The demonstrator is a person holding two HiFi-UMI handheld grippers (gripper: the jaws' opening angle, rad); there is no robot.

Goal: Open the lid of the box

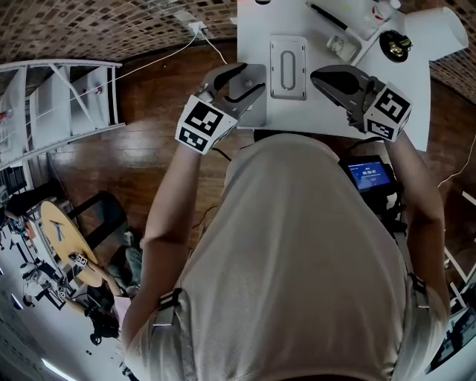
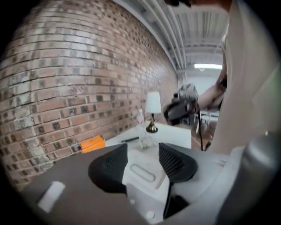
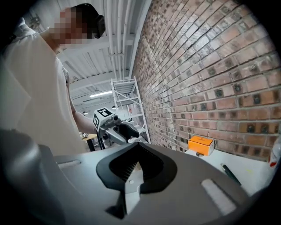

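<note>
A pale grey box [image 1: 288, 68] with an oval handle recess in its lid lies shut on the white table [image 1: 416, 111]. My left gripper [image 1: 239, 82] hangs at the box's left side, over the table's left edge, jaws apart. In the left gripper view the box [image 2: 142, 172] shows between and just beyond the black pads [image 2: 109, 169] of the left gripper [image 2: 142, 149], with no pad pressing on it. My right gripper [image 1: 329, 77] hovers to the right of the box, its jaws closed together on nothing. In its own view the right gripper [image 3: 138, 147] has its tips meeting.
A small lamp [image 1: 398, 45] with a white shade, a pen [image 1: 327, 16], a clear bottle [image 2: 140, 117] and an orange box [image 2: 92, 143] stand at the table's far side by the brick wall. White shelving [image 1: 67, 97] stands on the wooden floor at left.
</note>
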